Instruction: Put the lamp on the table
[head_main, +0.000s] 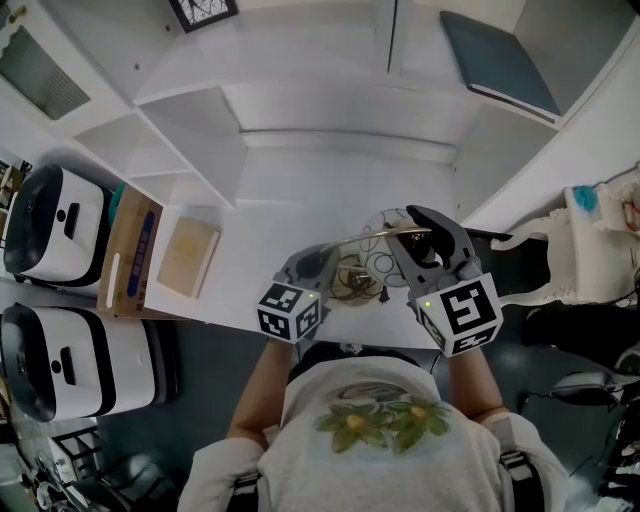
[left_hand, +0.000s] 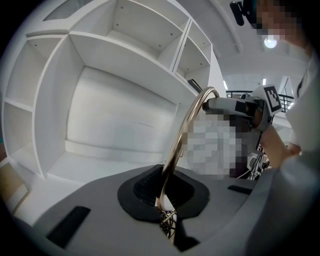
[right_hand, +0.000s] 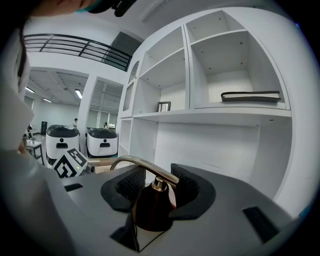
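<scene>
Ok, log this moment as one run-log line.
left gripper: shut on lamp gold arm | right gripper: shut on its dark socket | lamp: held at white table front edge | stage: not released

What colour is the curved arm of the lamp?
The curved arm is shiny gold, like brass. The left gripper view shows it best.
</scene>
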